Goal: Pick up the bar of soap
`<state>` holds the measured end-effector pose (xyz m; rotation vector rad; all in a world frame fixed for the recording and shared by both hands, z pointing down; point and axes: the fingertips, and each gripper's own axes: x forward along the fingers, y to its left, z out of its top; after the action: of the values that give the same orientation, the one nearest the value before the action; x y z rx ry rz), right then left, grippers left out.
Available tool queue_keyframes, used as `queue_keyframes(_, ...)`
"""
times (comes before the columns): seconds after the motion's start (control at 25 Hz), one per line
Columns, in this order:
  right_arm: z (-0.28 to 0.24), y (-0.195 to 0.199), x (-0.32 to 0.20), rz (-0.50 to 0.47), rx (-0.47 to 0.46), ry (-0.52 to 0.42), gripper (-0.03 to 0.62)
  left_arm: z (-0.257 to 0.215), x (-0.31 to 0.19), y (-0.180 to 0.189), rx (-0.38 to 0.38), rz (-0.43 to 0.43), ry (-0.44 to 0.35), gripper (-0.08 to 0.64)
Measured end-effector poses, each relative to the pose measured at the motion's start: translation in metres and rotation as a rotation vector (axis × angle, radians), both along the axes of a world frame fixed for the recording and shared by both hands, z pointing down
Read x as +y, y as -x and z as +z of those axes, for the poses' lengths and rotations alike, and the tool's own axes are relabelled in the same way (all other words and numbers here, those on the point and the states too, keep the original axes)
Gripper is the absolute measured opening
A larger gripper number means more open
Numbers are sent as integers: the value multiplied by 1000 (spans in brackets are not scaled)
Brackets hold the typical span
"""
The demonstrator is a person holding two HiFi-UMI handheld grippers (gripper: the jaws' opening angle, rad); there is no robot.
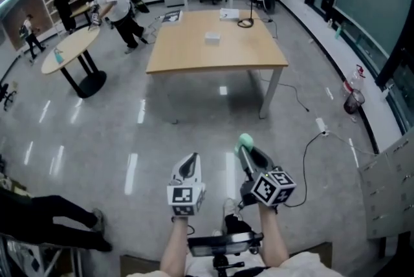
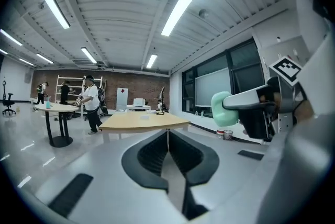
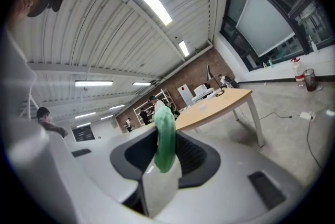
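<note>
The pale green bar of soap (image 1: 246,139) sticks out of the tip of my right gripper (image 1: 250,154), which is held in the air over the grey floor, well short of the tables. In the right gripper view the soap (image 3: 164,134) stands on edge between the jaws, and the right gripper (image 3: 163,152) is shut on it. My left gripper (image 1: 189,167) hovers beside it on the left. Its jaws (image 2: 167,139) are pressed together with nothing between them. From the left gripper view the soap (image 2: 225,109) shows at the right.
A large wooden table (image 1: 217,57) stands ahead with a small white box (image 1: 212,38) on it. A round table (image 1: 70,48) and several people are at the back left. Cables (image 1: 309,147) trail on the floor at right. A person's dark legs (image 1: 58,217) lie at lower left.
</note>
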<state>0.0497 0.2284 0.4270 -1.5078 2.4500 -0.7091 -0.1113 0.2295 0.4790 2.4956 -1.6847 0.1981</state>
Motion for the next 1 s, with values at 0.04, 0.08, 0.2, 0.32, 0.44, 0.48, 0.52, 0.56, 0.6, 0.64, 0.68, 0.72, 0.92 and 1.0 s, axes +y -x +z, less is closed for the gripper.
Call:
queue_keyframes(0.04,1,0,6,1,8,0,109,0,6,-2,1,7,-3,15)
queue_keyframes(0.08,1,1,11,2,9,-1,109,-1,12,-3,-3,13,-10,15)
queue_keyframes(0.2,-7,4,24,-11,10,-13,109,-7,29,-3,-19,17,-25,15)
queue_keyframes(0.32,-17,12,38,-45,61,-46,109,-18,41,13,36,-43,-46,15)
queue_keyframes(0.44,-27,15,46,-69,96,-85,109,-33,43,22,90,-94,-75,15)
queue_keyframes(0.48,-28,13,48,-74,102,-91,109,-34,45,21,100,-105,-73,15)
queue_keyframes(0.52,-29,11,52,-77,105,-93,109,-36,48,21,107,-116,-69,15)
queue_keyframes(0.56,-30,8,55,-78,105,-92,109,-37,51,18,116,-122,-70,15)
queue_keyframes(0.6,-32,4,59,-80,104,-93,109,-40,53,15,125,-121,-76,15)
queue_keyframes(0.64,-34,0,62,-81,101,-97,109,-44,57,10,126,-118,-82,15)
queue_keyframes(0.68,-34,-4,65,-81,96,-100,109,-47,60,6,120,-116,-82,15)
queue_keyframes(0.72,-34,-8,67,-80,88,-102,109,-47,63,1,109,-114,-80,15)
queue_keyframes(0.92,-28,-23,77,-89,53,-80,109,-37,77,-17,83,-111,-50,15)
queue_keyframes(1.0,-22,-27,83,-95,44,-61,109,-31,84,-19,73,-119,-33,15)
